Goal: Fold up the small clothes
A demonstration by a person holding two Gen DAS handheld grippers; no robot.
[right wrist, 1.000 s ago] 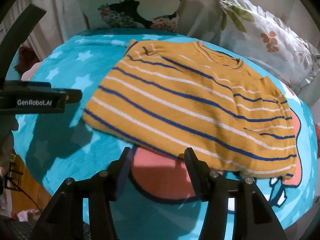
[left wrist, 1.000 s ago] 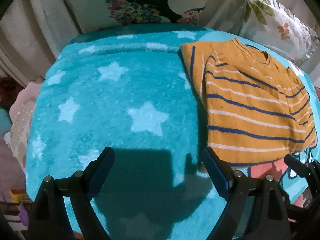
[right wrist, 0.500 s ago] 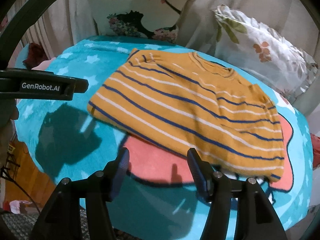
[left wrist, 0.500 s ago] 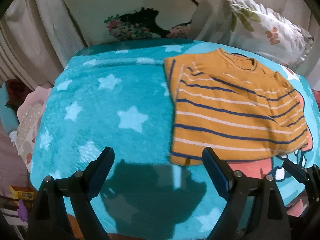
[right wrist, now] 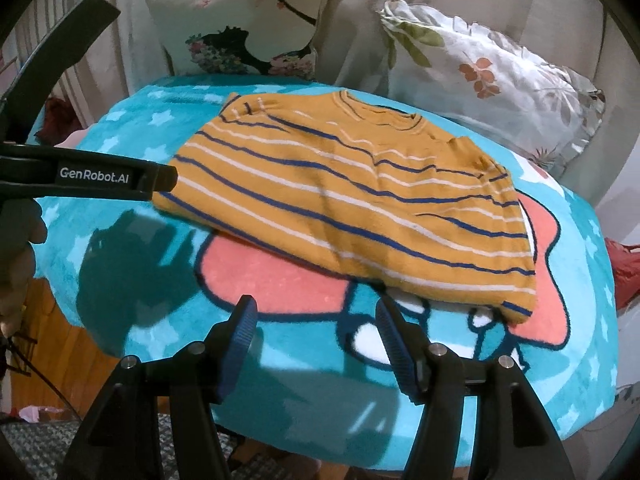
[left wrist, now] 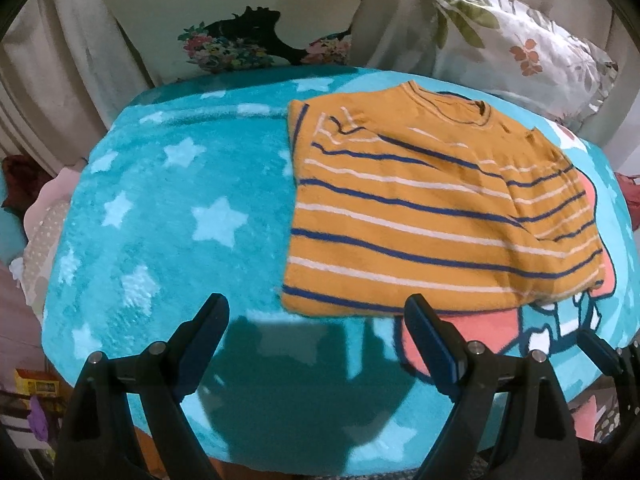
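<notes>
An orange sweater (left wrist: 420, 216) with blue and white stripes lies folded and flat on a turquoise star blanket (left wrist: 168, 208); its sleeves look tucked in. It also shows in the right wrist view (right wrist: 352, 204). My left gripper (left wrist: 316, 320) is open and empty, held above the blanket just short of the sweater's near hem. My right gripper (right wrist: 316, 320) is open and empty, above the blanket's pink cartoon print (right wrist: 276, 280), short of the sweater. The left gripper's body (right wrist: 92, 178) shows at the left of the right wrist view.
Two printed pillows (left wrist: 256, 16) (left wrist: 516, 44) lean against a curtain behind the blanket. The blanket's near edge drops off to a wooden floor (right wrist: 44, 344) and a woven rug (right wrist: 36, 448). Clutter lies at the left (left wrist: 36, 392).
Both grippers have pulled back and up from the sweater, so more of the blanket and pillows shows. The sweater has not moved.
</notes>
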